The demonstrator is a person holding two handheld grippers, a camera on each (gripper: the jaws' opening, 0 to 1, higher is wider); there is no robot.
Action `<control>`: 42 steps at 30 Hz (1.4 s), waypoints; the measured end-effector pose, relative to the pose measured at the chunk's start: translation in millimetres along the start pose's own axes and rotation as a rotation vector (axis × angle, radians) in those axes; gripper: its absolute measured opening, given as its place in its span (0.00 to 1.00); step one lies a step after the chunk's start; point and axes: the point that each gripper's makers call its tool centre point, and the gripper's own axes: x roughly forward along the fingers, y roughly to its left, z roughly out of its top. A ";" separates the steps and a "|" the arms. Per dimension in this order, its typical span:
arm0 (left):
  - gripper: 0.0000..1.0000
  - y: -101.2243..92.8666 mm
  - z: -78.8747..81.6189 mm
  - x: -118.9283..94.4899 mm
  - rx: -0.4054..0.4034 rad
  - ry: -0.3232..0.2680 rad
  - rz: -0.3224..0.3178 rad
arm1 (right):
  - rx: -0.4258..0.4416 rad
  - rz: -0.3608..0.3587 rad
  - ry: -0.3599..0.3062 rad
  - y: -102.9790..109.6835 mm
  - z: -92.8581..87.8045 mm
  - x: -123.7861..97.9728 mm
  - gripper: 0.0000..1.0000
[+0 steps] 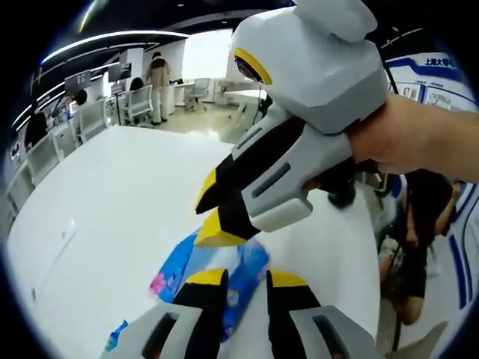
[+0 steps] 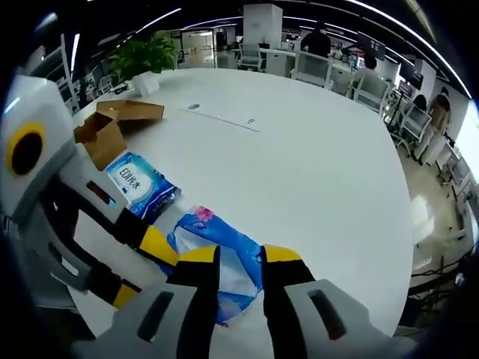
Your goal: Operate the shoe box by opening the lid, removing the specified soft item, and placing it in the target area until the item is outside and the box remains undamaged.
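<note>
A soft blue pack (image 2: 213,243) with a pink corner sits between the jaws of my right gripper (image 2: 239,256), which looks shut on it. The same blue pack (image 1: 243,280) also runs between the jaws of my left gripper (image 1: 247,278), which are close together on it. The two grippers meet at the pack: the right gripper (image 1: 213,213), held by a hand, comes in from the upper right, and the left gripper (image 2: 142,269) comes in from the left. The brown cardboard shoe box (image 2: 105,131) lies open at the far left of the white table (image 2: 299,149).
A second blue-and-white wipes pack (image 2: 138,183) lies flat between the box and the grippers. A potted plant (image 2: 146,52) stands at the table's far edge. A person sits close beside the table (image 1: 419,247). Desks, chairs and people fill the room behind.
</note>
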 end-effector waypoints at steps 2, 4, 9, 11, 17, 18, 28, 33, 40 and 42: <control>0.21 0.1 0.8 -0.9 0.005 0.001 0.000 | 0.000 0.000 0.001 1.1 0.0 -1.9 0.21; 0.22 -0.3 0.2 -2.3 0.007 0.003 -0.002 | 0.001 0.000 0.003 3.1 -0.9 -4.8 0.22; 0.24 -9.4 -0.3 -11.7 0.008 0.006 -0.002 | 0.010 -0.004 0.004 1.3 -0.2 -7.5 0.26; 0.26 -11.2 -0.5 -13.1 0.012 0.010 -0.006 | 0.012 -0.004 0.006 3.5 -0.2 -11.5 0.27; 0.29 -12.5 1.1 -22.9 0.025 0.001 0.000 | 0.012 -0.003 0.013 11.2 -1.6 -21.8 0.32; 0.29 -11.3 0.8 -22.5 0.027 0.001 0.001 | 0.012 -0.003 0.015 12.8 -1.9 -23.4 0.32; 0.35 -6.8 -5.4 -48.4 0.025 -0.013 0.025 | 0.017 0.004 0.024 26.8 -2.0 -34.1 0.43; 0.35 -6.1 -12.1 -67.1 0.034 -0.022 0.039 | 0.014 -0.003 0.017 37.8 0.9 -43.0 0.46; 0.39 -2.9 -19.6 -91.0 0.020 -0.030 0.057 | 0.004 -0.007 0.020 53.4 6.6 -49.4 0.52; 0.40 -3.3 -20.6 -97.1 0.017 -0.040 0.056 | 0.000 -0.008 0.017 57.9 9.6 -52.3 0.52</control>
